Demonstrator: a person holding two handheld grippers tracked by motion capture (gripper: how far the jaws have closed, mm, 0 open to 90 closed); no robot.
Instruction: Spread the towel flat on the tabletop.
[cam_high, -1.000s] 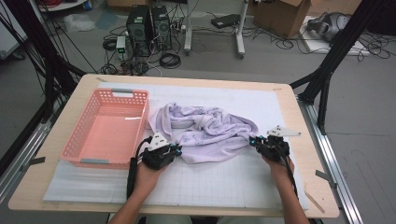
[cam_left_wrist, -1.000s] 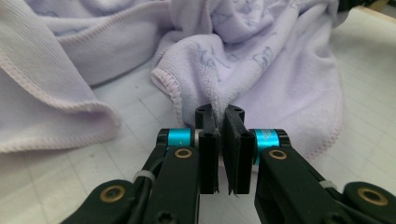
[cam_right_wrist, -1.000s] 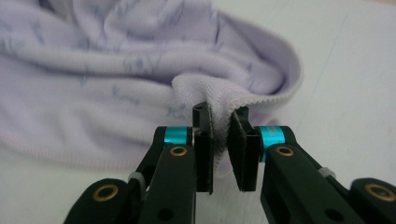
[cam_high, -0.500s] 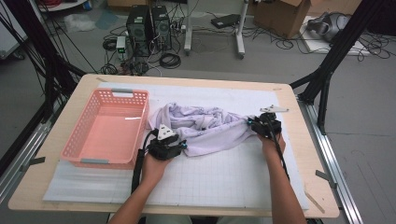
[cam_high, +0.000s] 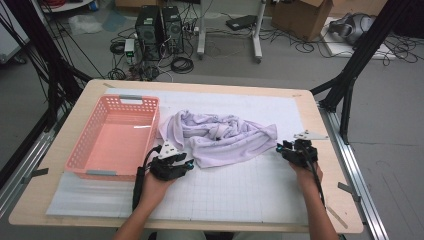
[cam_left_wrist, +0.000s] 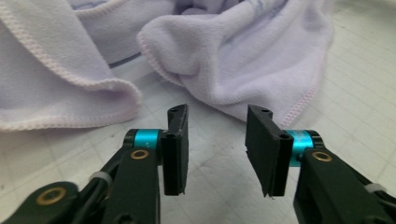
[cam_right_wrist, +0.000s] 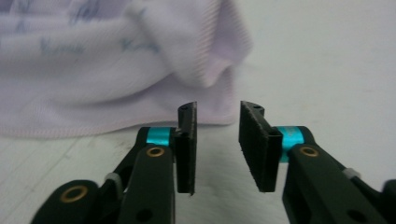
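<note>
A crumpled lilac towel (cam_high: 220, 135) lies in a heap on the white gridded mat (cam_high: 250, 190) at the table's middle. My left gripper (cam_high: 187, 162) sits at the towel's near-left edge, open, nothing between its jaws. In the left gripper view the left gripper (cam_left_wrist: 215, 140) points at a folded hem of the towel (cam_left_wrist: 243, 60) just ahead. My right gripper (cam_high: 281, 148) rests by the towel's right corner, also open. Seen in the right gripper view, the right gripper (cam_right_wrist: 217, 140) faces the towel's corner (cam_right_wrist: 205, 65), a short way off.
A pink plastic basket (cam_high: 115, 137) stands on the left of the table, right beside the towel. The wooden table edge (cam_high: 330, 150) runs close to the right gripper. Black frame legs, computers and cables are on the floor beyond.
Both grippers pulled back toward the near side from the towel. The right one moved right and down off the cloth's corner; the towel lies a little flatter and wider.
</note>
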